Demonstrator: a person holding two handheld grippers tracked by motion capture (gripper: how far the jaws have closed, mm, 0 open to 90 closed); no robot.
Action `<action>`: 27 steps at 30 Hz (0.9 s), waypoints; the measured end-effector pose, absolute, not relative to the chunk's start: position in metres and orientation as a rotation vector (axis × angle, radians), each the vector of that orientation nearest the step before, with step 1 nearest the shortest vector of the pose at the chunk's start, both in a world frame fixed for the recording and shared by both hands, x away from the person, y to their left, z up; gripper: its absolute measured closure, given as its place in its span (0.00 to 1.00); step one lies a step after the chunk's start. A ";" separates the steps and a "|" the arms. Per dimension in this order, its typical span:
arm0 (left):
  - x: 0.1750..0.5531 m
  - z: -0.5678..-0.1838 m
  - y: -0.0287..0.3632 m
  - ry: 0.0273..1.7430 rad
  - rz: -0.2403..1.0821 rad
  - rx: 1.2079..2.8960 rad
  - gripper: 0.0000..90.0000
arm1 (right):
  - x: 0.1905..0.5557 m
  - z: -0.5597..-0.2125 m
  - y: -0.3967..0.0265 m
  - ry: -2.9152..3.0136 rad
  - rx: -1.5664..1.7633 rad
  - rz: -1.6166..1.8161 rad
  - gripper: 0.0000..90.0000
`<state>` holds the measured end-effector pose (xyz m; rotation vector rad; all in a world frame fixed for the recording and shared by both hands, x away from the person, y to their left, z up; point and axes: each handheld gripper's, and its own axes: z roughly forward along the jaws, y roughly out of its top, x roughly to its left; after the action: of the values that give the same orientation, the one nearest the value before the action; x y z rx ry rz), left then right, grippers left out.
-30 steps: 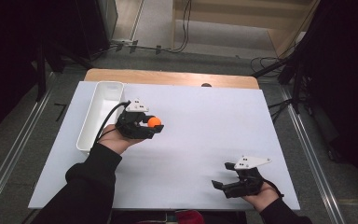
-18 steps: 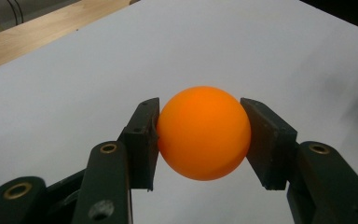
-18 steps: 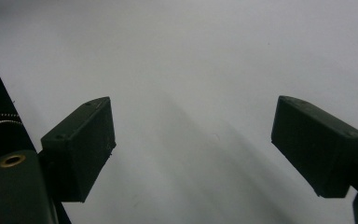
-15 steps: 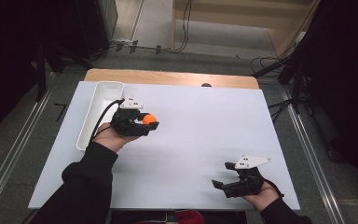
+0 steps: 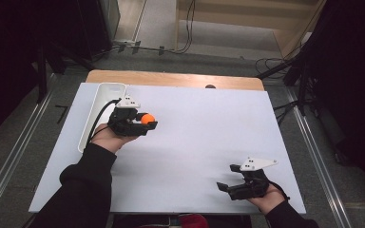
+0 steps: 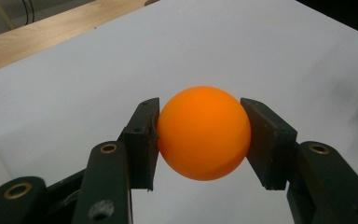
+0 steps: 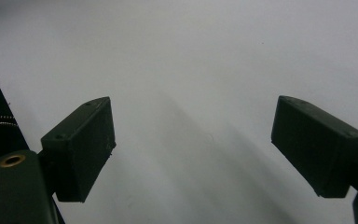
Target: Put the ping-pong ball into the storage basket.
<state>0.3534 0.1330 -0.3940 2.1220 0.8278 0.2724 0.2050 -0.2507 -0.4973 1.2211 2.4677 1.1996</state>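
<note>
A white sheet (image 5: 209,142) covers most of the table, leaving a strip of bare wooden tabletop (image 5: 171,79) along the far edge. A small dark round spot (image 5: 210,86) sits at that far edge, where white meets wood. The floor (image 5: 43,137) around the table is grey carpet, with metal rails (image 5: 316,156) running along both long sides. Beyond the far edge lies a paler stretch of floor (image 5: 157,19) with black cables (image 5: 185,45) trailing across it, and a light wooden platform (image 5: 247,23) stands behind. Dark stands and curtains (image 5: 351,71) close off the room at left and right; the light falls evenly on the table.
</note>
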 end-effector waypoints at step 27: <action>0.366 -0.392 0.163 0.930 0.312 2.107 0.56 | 0.205 -0.497 -0.252 2.462 1.221 1.197 0.14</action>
<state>0.3661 0.1627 -0.3918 2.1067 0.9300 0.3117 0.2053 -0.2520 -0.4972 1.2213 2.4621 1.1967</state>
